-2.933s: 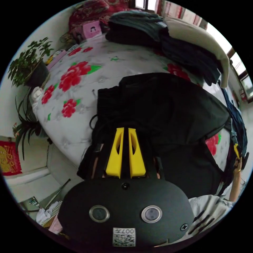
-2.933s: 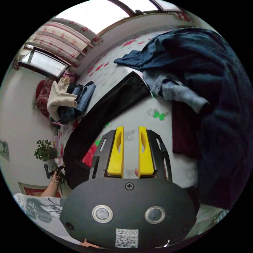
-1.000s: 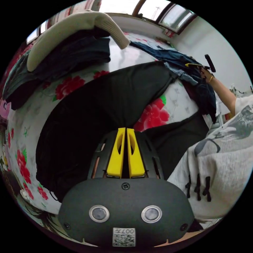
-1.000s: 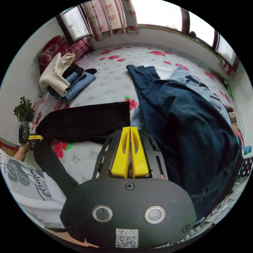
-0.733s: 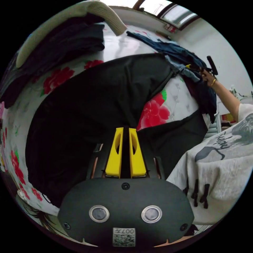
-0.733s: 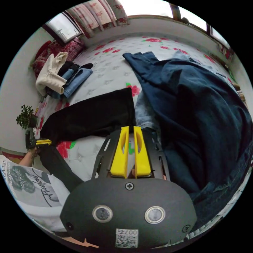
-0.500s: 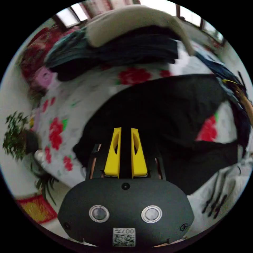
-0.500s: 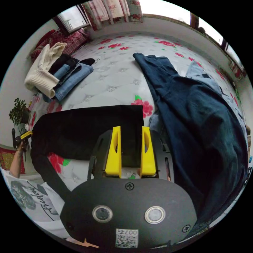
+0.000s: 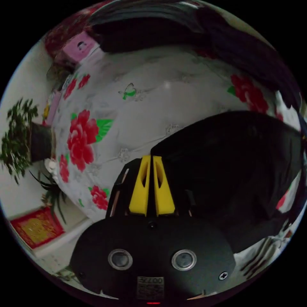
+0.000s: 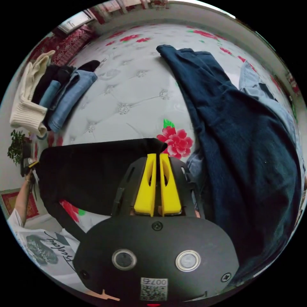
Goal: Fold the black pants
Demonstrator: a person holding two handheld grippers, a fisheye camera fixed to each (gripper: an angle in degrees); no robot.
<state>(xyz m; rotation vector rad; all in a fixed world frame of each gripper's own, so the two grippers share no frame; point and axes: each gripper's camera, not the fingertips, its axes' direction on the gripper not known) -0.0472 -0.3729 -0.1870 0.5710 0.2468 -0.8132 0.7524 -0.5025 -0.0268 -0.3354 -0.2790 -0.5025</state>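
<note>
The right gripper [image 10: 157,155], whose jaws stood wide apart over the hem half a second ago, has now closed them on the corner of the black pants [image 10: 96,166], which bunches at the tips; the left gripper [image 9: 152,157], slightly open on the middle of the cloth before, now pinches together at the pants' edge [image 9: 224,166] beside the flowered mattress [image 9: 144,105]

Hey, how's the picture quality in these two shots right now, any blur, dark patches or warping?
Left gripper view: dim and slightly soft, the black pants a near featureless dark mass, the clothes at the top in shadow. Right gripper view: brighter and sharper, with quilting visible on the bedspread and weave on the dark blue jeans. Both bend straight edges like a fisheye, inside a black circular border.
</note>
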